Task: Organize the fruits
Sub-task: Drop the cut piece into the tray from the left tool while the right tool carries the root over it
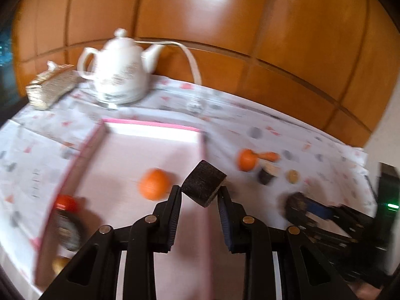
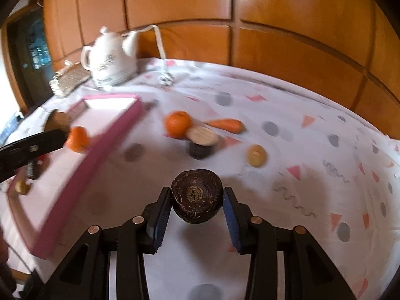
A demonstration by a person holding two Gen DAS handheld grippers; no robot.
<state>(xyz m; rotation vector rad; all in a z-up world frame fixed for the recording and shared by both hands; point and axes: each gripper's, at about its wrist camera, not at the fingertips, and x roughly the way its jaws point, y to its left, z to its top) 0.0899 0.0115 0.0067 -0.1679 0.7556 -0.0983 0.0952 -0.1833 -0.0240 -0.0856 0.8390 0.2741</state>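
My left gripper point(image 1: 200, 195) is shut on a dark stubby chunk point(image 1: 204, 183) and holds it over the right wall of the pink tray point(image 1: 150, 125). An orange point(image 1: 154, 184) lies in the tray, with a red item point(image 1: 65, 202) and a dark round piece point(image 1: 68, 231) at its left side. My right gripper point(image 2: 197, 200) is shut on a dark round beet-like piece point(image 2: 197, 200) above the cloth. On the cloth lie another orange point(image 2: 178, 124), a carrot point(image 2: 226, 124), a dark cut chunk point(image 2: 202, 141) and a small yellow fruit point(image 2: 256, 155).
A white teapot point(image 1: 117, 70) with a white cord and a woven box point(image 1: 50, 88) stand at the back left. Wooden panels point(image 1: 225, 25) close the back. The patterned cloth point(image 2: 312, 162) covers the table. The left gripper shows at the left of the right wrist view point(image 2: 30, 147).
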